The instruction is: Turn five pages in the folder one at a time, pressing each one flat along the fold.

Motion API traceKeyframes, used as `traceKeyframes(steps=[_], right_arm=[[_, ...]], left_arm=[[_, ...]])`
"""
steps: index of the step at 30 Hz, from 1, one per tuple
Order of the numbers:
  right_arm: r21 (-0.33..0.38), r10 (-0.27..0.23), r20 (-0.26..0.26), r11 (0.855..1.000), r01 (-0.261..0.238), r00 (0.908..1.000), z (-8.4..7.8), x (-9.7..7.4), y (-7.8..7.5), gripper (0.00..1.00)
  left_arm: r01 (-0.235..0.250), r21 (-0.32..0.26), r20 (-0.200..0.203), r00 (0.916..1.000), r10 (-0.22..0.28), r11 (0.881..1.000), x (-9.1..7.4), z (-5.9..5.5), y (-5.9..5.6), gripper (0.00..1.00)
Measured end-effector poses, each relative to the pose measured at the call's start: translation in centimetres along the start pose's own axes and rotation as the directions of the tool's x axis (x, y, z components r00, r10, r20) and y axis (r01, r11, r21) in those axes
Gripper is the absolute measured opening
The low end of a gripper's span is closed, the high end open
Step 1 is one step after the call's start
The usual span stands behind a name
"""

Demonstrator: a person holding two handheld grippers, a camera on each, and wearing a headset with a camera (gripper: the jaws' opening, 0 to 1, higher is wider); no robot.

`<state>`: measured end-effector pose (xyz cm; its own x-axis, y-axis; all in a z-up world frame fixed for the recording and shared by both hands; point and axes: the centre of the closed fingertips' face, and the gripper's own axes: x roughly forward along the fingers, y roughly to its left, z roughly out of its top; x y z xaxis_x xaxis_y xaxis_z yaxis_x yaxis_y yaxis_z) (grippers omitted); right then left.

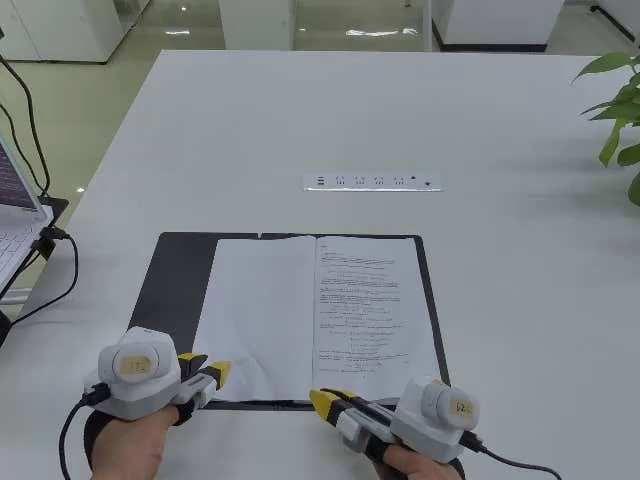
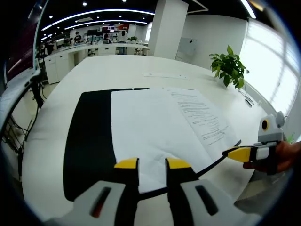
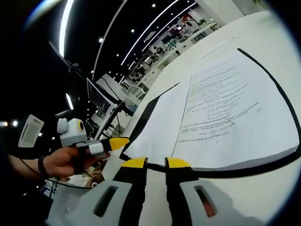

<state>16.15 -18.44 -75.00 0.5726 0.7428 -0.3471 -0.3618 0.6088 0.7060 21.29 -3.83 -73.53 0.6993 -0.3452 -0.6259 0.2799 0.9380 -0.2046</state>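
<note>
Black folder (image 1: 172,292) w/ pages (image 1: 262,312) inside

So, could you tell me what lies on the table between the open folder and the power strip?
Nothing: the head view shows bare white table between the folder and the power strip.

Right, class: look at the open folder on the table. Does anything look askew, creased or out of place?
The blank left page looks creased near its lower edge, so it is not quite flat. The printed page lies smooth.
</note>
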Motion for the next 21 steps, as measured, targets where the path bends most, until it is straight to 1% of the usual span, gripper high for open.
traceKeyframes(steps=[2,3,4,5,6,8,9,11,13,17,19,21], right_arm=[[-0.010,-0.008,-0.001,1.000,0.008,1.0000,0.0,-0.6,-0.1,0.18],[-0.025,-0.014,0.006,1.000,0.014,0.9999,0.3,-1.1,-0.2,0.20],[-0.025,-0.022,0.008,0.999,0.022,0.9997,0.6,-1.3,-0.3,0.21],[-0.028,-0.029,0.023,0.999,0.029,0.9993,1.2,-1.4,-0.4,0.22],[-0.042,-0.024,0.040,0.999,0.026,0.9989,1.7,-1.6,-0.3,0.23],[-0.050,-0.033,0.048,0.998,0.036,0.9983,2.5,-2.1,-0.4,0.25],[-0.061,-0.037,0.055,0.997,0.040,0.9978,2.7,-2.3,-0.5,0.26],[-0.079,-0.046,0.066,0.996,0.051,0.9968,3.4,-2.9,-0.6,0.28],[-0.096,-0.051,0.074,0.994,0.058,0.9960,4.0,-3.3,-0.7,0.30],[-0.143,-0.046,0.075,0.988,0.056,0.9962,5.0,-3.9,-0.2,0.34],[-0.174,-0.039,0.074,0.983,0.052,0.9964,5.8,-4.4,0.5,0.37],[-0.206,-0.039,0.071,0.977,0.053,0.9967,6.4,-4.8,0.8,0.40]], left_arm=[[0.001,0.001,0.006,1.0000,-0.001,1.000,-0.4,0.3,-0.1,0.22],[0.000,0.013,0.008,1.0000,0.000,1.000,-0.6,0.5,-0.1,0.23],[0.000,0.032,0.001,1.0000,0.000,0.999,-0.9,0.6,-0.2,0.23],[0.001,0.044,-0.004,1.0000,-0.001,0.999,-1.0,0.6,-0.2,0.23],[0.003,0.052,-0.008,1.0000,-0.003,0.999,-1.3,0.6,-0.4,0.25],[0.010,0.061,-0.009,0.9999,-0.009,0.998,-1.6,0.7,-0.7,0.28],[0.014,0.082,-0.008,0.9999,-0.013,0.996,-1.8,0.7,-0.9,0.28],[0.022,0.121,-0.019,0.9996,-0.020,0.992,-2.1,0.7,-1.4,0.29],[0.031,0.129,-0.026,0.9993,-0.028,0.991,-2.3,0.7,-1.7,0.32],[0.039,0.141,-0.024,0.9991,-0.036,0.989,-2.9,1.0,-2.2,0.35],[0.044,0.152,-0.022,0.9989,-0.041,0.987,-3.3,1.3,-2.6,0.36],[0.045,0.162,-0.014,0.9990,-0.043,0.986,-3.8,1.8,-2.9,0.38]])
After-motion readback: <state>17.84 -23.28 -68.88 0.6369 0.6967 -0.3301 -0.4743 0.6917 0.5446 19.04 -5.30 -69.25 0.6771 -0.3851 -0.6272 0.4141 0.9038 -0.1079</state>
